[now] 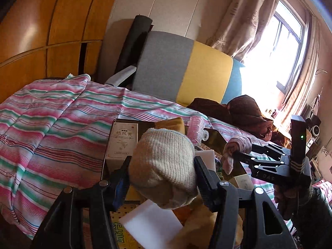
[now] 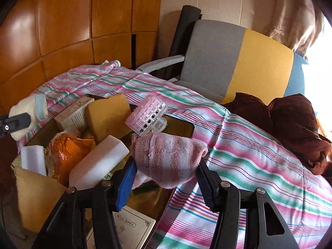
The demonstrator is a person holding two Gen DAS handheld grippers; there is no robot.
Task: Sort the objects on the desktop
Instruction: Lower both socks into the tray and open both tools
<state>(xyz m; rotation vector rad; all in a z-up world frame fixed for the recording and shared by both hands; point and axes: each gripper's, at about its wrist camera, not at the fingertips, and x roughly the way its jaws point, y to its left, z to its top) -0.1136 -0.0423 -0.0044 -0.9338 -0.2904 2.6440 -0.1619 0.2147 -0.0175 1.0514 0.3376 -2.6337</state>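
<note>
The left gripper (image 1: 162, 166) clamps a cream sock (image 1: 164, 166); the right gripper (image 2: 166, 166) clamps a pink sock (image 2: 168, 157), both above the cluttered tray (image 2: 178, 125) (on the bed). Best keep the fingers closed until clear of the tray's edge.

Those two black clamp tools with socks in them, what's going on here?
A person is sorting clutter by hand-held grippers. The left gripper is shut on a rolled cream knitted sock; the right gripper is shut on a rolled pink striped sock. Both are held above a tray of sponges and boxes on the striped bedspread.
</note>
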